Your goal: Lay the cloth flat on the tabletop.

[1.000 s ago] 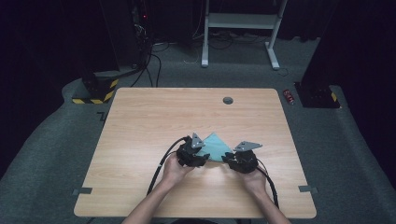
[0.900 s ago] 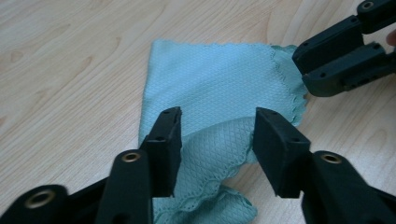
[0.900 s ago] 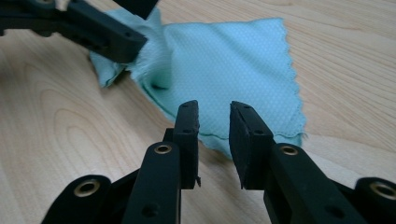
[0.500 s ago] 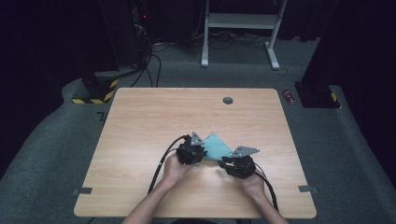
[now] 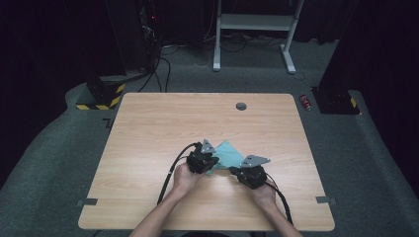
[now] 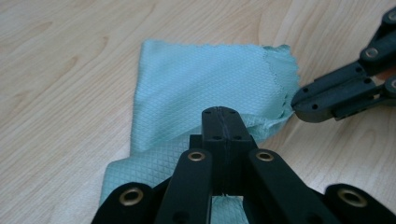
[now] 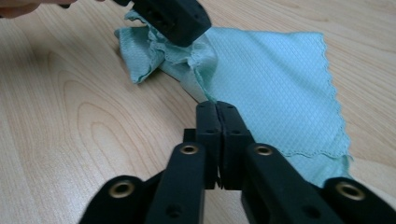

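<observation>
Mid-fold: the left gripper point(image 6: 222, 122) and right gripper point(image 7: 217, 114) each pinch, jaws closed, an edge of the pale-green waffle-weave cloth point(image 5: 226, 154) near the wooden desk's point(image 5: 148, 133) near-middle. Next likely calls for carrying both edges over together.

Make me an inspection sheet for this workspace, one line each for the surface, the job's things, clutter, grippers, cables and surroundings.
Surface: light wooden table, with a round grommet near the far edge.
Job's things: teal cloth, partly folded, lying on the table between the grippers.
Clutter: nothing seen.
Grippers: left gripper shut on a fold of the cloth; right gripper shut on the cloth's edge.
Cables: a black cable trails from each gripper toward the near edge.
Surroundings: grey carpet, white desk frame, striped base, dark background.
</observation>
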Tool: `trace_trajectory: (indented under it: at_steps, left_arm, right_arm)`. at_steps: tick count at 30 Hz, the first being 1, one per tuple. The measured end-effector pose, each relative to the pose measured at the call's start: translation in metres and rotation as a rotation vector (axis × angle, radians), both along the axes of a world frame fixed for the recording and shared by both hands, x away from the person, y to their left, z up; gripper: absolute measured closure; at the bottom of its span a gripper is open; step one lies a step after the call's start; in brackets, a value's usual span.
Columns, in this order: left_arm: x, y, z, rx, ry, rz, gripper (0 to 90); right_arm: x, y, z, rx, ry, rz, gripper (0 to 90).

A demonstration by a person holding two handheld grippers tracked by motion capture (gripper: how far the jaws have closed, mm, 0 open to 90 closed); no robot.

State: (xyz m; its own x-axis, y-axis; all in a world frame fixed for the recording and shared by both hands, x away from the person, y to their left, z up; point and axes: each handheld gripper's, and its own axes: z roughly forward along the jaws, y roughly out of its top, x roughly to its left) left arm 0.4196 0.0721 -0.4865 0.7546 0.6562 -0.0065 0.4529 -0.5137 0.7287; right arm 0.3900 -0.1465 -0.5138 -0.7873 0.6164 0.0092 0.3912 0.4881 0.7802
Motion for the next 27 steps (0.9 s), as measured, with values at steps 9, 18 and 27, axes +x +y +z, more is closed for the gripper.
trace_trajectory:
  at_steps: [9, 18, 27]
  left_arm:
    - [0.008, 0.005, 0.01, -0.015, -0.036, 0.059, 90.0]
    - [0.012, 0.015, 0.008, -0.014, -0.025, 0.099, 90.0]
    - [0.009, 0.011, 0.008, -0.004, -0.032, 0.069, 90.0]
  right_arm:
    - [-0.001, -0.003, 0.002, -0.008, -0.015, -0.006, 90.0]
    - [0.0, -0.008, 0.003, 0.02, -0.023, -0.031, 82.1]
    - [0.006, -0.003, 0.006, 0.048, -0.029, -0.069, 66.2]
